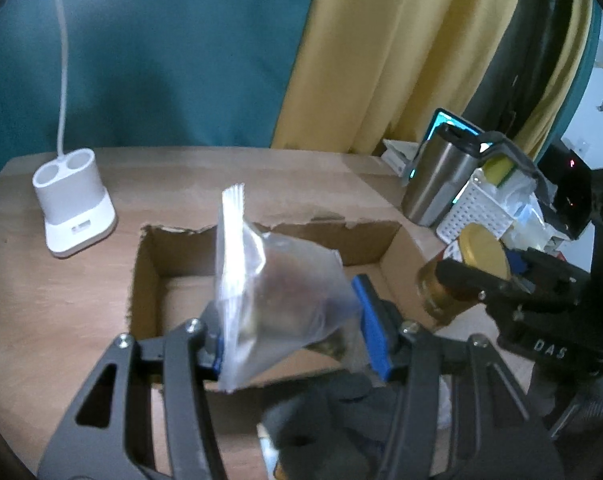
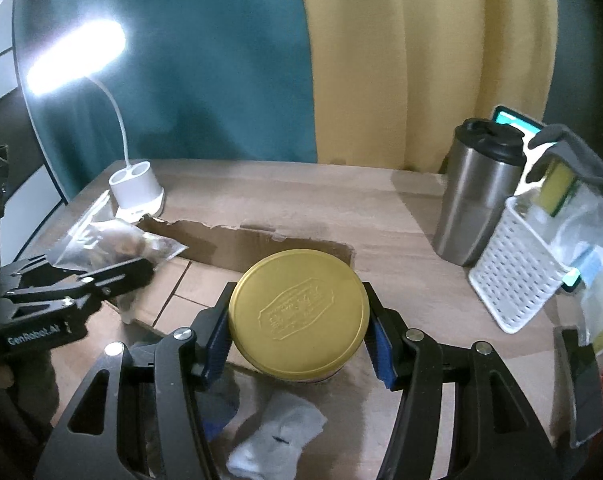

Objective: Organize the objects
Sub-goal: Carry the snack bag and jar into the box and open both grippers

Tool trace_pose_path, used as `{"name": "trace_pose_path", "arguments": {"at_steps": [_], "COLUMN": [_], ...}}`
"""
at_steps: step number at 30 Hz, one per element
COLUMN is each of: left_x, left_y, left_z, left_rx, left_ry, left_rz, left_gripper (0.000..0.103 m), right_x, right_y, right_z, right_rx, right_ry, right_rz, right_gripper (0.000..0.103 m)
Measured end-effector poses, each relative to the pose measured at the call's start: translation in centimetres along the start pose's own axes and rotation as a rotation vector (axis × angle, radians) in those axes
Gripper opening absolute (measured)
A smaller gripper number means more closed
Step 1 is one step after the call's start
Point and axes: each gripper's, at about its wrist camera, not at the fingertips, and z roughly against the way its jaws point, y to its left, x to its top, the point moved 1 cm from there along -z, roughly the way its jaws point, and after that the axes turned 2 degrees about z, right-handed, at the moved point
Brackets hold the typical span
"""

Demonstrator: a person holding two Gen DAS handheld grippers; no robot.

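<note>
Cardboard box (image 1: pixel 261 292), open-topped and shallow, lies on the tabletop (image 1: pixel 61 280) just ahead of and below both of your tongs. Your left tongs (image 1: pixel 293 340) are closed on a clear zip bag (image 1: pixel 277 292), which hangs over the box's near-left part with its sealed edge pointing up. Your right tongs (image 2: pixel 297 336) grip a jar by its gold lid (image 2: pixel 299 312), upright, above the box's near-right edge. Judging from this, the left hand is nearer to a drop: the bag already sits over the opening, while the jar must travel forward. A grey sock (image 2: pixel 277 432) lies beneath the right tongs.
</note>
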Motion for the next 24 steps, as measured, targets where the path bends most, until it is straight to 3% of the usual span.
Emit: {"name": "trace_pose_path", "arguments": {"at_steps": [17, 21, 24], "left_x": [-1.2, -2.0, -2.2], "left_y": [0.8, 0.7, 0.4], "left_z": [-6.5, -7.5, -7.4], "left_rx": [-0.036, -0.049, -0.061], "left_ry": [0.162, 0.213, 0.223], "left_rz": [0.046, 0.053, 0.053], "left_gripper": [0.054, 0.054, 0.056], "right_x": [-1.3, -1.3, -1.4], "right_y": [0.9, 0.9, 0.7], "right_z": [-5.9, -5.9, -5.5], "right_rx": [0.052, 0.063, 0.068], "right_ry": [0.125, 0.116, 0.104], "right_rz": [-0.004, 0.007, 0.004], "right_gripper": [0.061, 0.075, 0.076]}}
